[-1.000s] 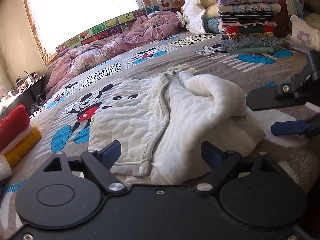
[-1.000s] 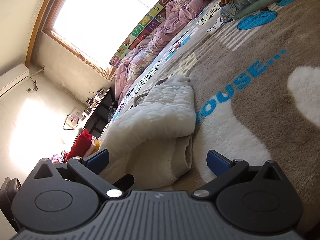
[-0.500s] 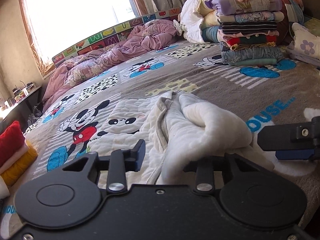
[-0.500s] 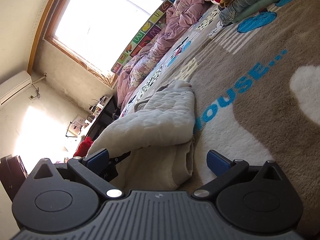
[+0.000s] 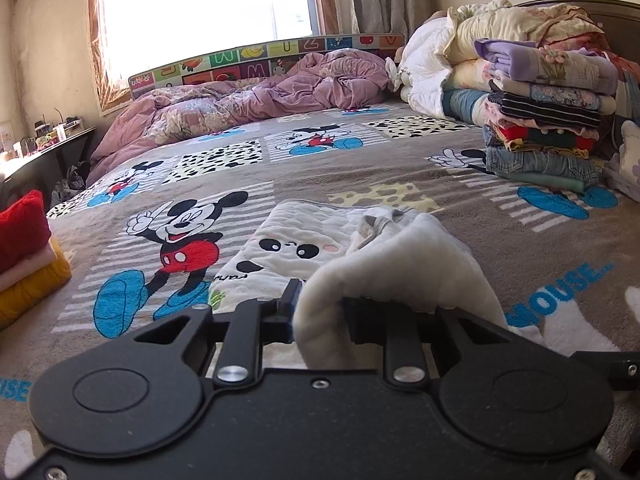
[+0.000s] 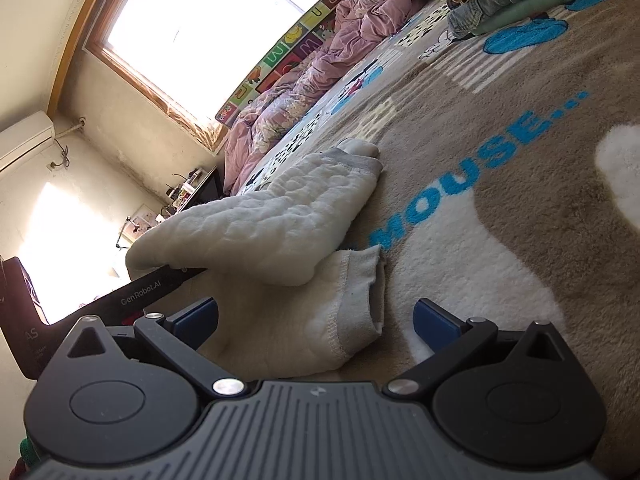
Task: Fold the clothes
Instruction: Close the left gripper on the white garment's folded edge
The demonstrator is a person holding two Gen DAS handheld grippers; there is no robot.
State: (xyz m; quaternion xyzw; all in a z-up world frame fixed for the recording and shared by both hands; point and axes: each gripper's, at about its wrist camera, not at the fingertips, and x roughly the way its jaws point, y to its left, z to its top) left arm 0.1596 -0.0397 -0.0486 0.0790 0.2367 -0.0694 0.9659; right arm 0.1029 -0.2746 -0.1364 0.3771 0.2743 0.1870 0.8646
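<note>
One sleeve [image 6: 256, 232] points bedward.

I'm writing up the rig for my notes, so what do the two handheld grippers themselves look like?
Both are matte black with two round pivot discs, silver rivets and angled linkage bars. The left gripper has a smooth body; the right gripper has a grey ribbed body and blue finger pads. White "GenRobot.AI" lettering marks the left gripper's side.

Black grippers [image 5: 318, 320], seemingly blue-padded fingertips [image 6: 434, 316]
</note>
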